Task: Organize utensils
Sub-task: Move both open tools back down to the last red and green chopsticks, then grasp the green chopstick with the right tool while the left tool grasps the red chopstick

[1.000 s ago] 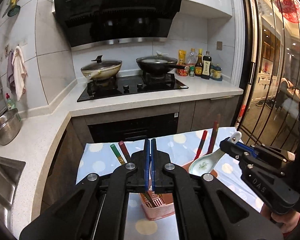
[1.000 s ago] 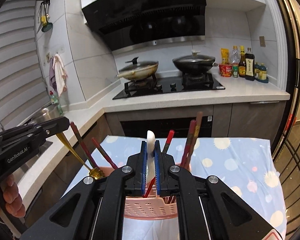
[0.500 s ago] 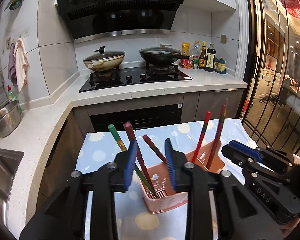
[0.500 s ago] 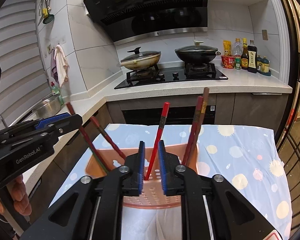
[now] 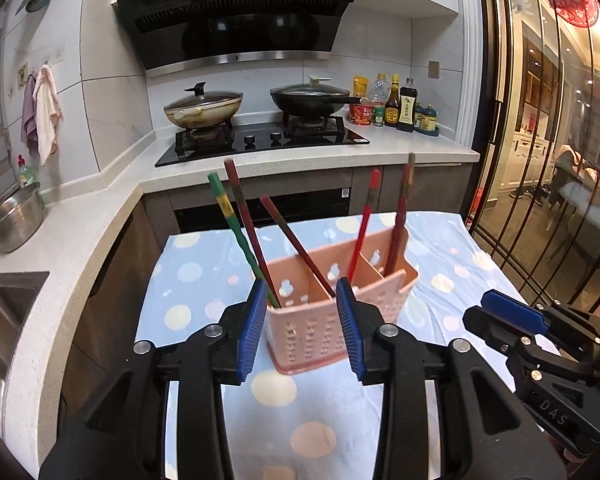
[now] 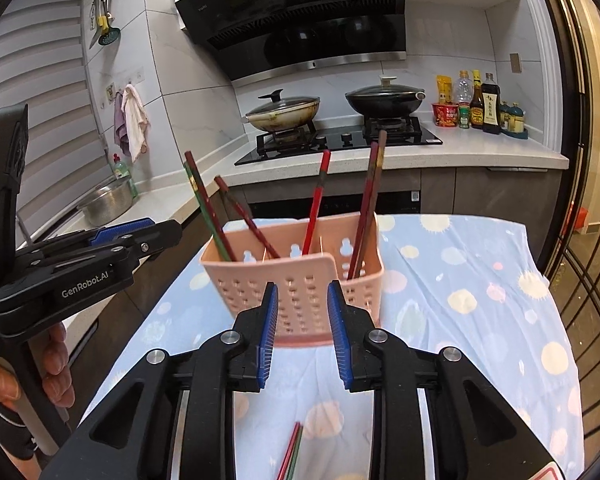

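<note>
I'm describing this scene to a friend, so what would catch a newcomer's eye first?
The pink utensil basket stands mid-table on the dotted blue cloth, with red, brown and green chopsticks sticking up from it. Both open grippers, left and right, face it. Loose chopsticks lie nearer on the cloth.

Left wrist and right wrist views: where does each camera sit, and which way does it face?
Left wrist: behind the open left gripper, facing the pink caddy and stove; right gripper at lower right.
Right wrist: behind the open right gripper, same heading; left gripper and hand at left.
Shared: caddy, chopsticks, tablecloth, stove.
</note>
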A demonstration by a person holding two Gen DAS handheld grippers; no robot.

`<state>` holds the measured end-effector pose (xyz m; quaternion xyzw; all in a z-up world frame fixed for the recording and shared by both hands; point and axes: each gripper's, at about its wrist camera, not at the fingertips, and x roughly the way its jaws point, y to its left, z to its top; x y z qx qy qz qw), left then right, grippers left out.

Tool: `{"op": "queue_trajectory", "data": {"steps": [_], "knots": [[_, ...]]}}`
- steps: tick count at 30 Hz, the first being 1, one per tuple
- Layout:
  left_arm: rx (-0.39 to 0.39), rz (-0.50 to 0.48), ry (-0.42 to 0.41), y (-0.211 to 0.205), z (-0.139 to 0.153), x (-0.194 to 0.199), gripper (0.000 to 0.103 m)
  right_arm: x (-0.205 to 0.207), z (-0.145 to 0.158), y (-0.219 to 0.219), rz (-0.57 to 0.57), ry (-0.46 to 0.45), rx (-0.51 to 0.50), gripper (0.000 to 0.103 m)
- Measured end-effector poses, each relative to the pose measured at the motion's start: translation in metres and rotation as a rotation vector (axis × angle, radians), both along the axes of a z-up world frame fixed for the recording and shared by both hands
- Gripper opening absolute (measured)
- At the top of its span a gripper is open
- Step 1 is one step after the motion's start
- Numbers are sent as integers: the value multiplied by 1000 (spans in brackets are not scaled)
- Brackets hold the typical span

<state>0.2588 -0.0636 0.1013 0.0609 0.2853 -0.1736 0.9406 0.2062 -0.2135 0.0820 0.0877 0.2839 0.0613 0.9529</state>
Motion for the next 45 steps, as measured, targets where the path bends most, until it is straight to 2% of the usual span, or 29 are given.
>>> {"op": "queue_trajectory", "data": {"steps": [5, 8, 11, 20, 26, 33, 45], "knots": [[-10, -6, 30, 5, -16, -24, 35, -30, -13, -1, -7, 28, 5, 26], [-17, 1, 49, 11, -28, -40, 45, -50, -26, -1, -8, 52, 9, 30], [-8, 10, 65, 15, -43, -56, 45, -72, -40, 0, -12, 81, 6, 31], [-38, 30, 189, 31, -96, -103, 46, -137, -95, 12, -10, 198, -3, 31], [-37, 32, 243, 36, -122, -130, 46, -171, -118, 27, 5, 250, -27, 31], [-20, 28, 283, 37, -141, -153, 49, -191, -134, 38, 38, 289, -14, 31], [-11, 24, 327, 39, -157, -174, 49, -202, -147, 46, 60, 316, -18, 27]]}}
